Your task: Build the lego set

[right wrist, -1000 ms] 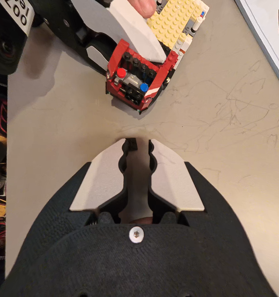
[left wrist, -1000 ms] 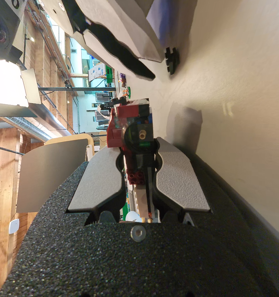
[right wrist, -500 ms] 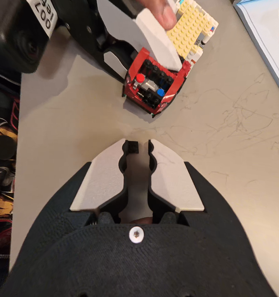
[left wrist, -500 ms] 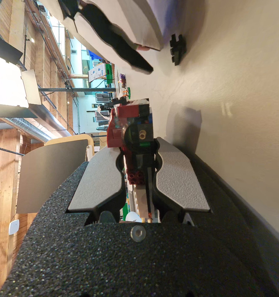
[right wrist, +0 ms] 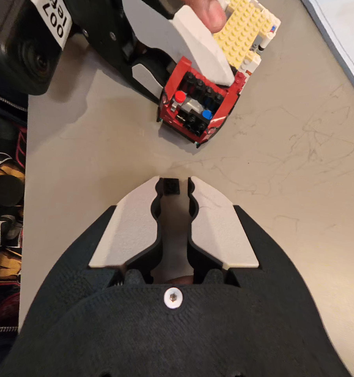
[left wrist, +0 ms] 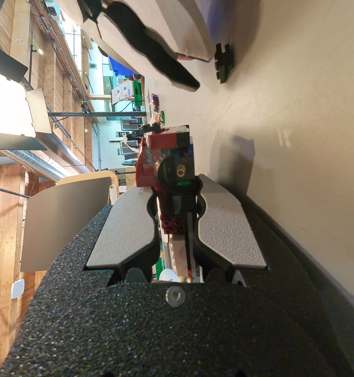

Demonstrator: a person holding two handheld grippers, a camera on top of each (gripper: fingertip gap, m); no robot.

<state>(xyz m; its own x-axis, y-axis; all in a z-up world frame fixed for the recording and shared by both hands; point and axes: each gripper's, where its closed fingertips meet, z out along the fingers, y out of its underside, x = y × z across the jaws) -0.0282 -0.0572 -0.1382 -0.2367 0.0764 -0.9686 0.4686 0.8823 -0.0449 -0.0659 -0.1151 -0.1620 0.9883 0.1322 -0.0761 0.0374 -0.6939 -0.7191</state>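
My left gripper (left wrist: 177,195) pinches the red-and-black brick model (right wrist: 200,106) on the table (right wrist: 274,183), red end toward me, long axis diagonal. Right gripper (right wrist: 173,186) spread around a black piece (right wrist: 171,186); open tabletop rightward.

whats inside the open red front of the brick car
Inside the red brick car: a red round stud, a blue round stud, a grey piece between them, and black studded bricks. Its rear part is covered by the left gripper's upper finger.

table (right wrist: 274,183): smooth, matt, scratched | brick model (right wrist: 194,106): glossy plastic | gripper fingers (right wrist: 135,224): grainy matt plastic | wall (left wrist: 6,204): wood planks
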